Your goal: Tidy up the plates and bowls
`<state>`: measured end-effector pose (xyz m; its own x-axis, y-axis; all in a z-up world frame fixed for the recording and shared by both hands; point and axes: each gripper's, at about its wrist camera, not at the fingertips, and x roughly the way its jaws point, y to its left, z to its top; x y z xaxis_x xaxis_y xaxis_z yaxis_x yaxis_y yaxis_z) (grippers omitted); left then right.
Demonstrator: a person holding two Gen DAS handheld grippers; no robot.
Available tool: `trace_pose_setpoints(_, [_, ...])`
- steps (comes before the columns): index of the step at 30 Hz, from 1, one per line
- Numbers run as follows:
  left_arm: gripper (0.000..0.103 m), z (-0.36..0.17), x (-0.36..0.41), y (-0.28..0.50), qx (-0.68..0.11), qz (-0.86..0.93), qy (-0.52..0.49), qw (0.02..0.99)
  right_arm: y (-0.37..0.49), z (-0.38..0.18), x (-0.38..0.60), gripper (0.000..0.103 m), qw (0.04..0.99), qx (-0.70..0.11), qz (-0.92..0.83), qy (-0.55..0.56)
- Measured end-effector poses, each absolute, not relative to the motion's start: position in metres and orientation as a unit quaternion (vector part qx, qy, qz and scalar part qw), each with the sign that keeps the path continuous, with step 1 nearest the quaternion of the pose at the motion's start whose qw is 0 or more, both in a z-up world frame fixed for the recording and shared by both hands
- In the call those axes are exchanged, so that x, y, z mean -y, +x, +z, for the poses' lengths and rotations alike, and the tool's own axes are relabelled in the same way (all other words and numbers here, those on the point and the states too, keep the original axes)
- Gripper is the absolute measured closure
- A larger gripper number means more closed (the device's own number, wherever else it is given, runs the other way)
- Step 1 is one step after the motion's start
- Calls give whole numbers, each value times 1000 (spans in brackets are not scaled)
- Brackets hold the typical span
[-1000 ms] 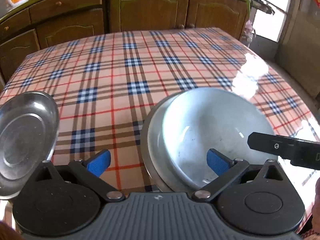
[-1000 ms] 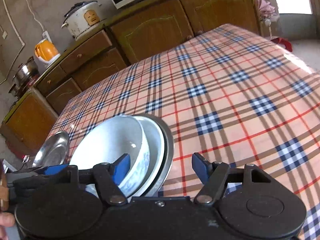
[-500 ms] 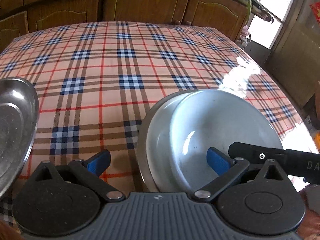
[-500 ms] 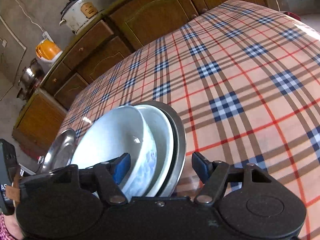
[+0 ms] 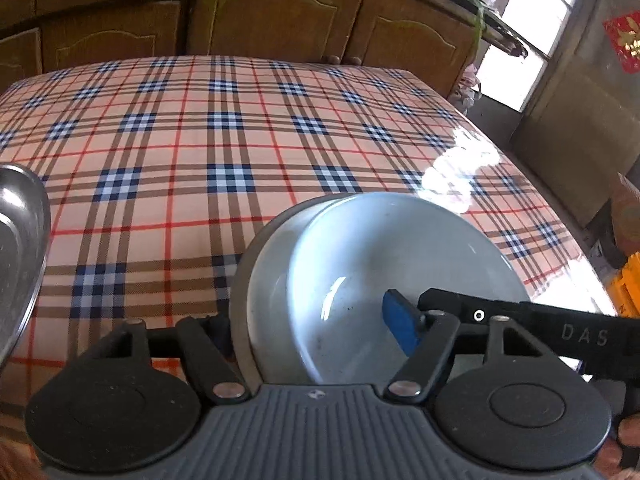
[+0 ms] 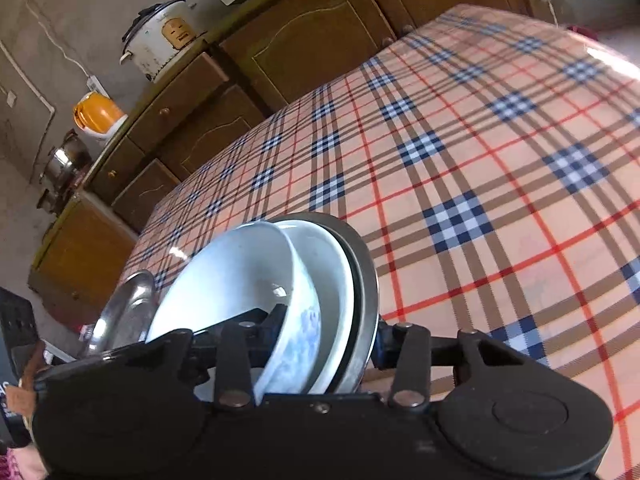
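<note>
**Steel and porcelain stack, straddled by two claws**

Item one: nested stack at the near edge of the bench (image 5: 240, 128), which wears a glossy plaid cloth in peach, red, brown and navy. Outermost is a steel plate (image 5: 240, 280), then a white dish (image 5: 268, 288), then a white bowl (image 5: 400, 248) with blue pattern on its outer wall, seen in the right wrist view (image 6: 308, 332). The bowl sits off-centre in the dish, toward the stack's right.

Item two: left claw (image 5: 312, 332). Its jaws are closing across the stack's near-left rim. The right blue pad (image 5: 400, 332) is inside the bowl; the left finger lies outside the steel plate, its pad hidden behind the rim. Whether the pads already press cannot be told.

Item three: right claw (image 6: 328, 340). Jaws closing over the stack's right rim; one finger is inside the bowl, the other outside the steel plate, all three rims between them. Contact cannot be told. Its black finger also crosses the left wrist view, just above the blue pad.

Item four: second steel plate (image 5: 20, 264), separate, on the bench left of the stack.

Surroundings: brown wooden cabinets (image 6: 304, 40) behind the bench, carrying a white rice cooker (image 6: 160, 40), an orange kettle (image 6: 98, 114) and a steel pot (image 6: 66, 160).
</note>
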<state>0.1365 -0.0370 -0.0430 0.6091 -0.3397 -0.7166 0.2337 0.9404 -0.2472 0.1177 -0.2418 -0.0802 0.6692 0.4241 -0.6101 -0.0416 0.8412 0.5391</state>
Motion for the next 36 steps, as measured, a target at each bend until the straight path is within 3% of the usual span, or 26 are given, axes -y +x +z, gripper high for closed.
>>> trace_pose_setpoints(36, [33, 31, 96, 87, -359, -204, -40, 910, 48, -2, 304, 54, 911, -305, 94, 262])
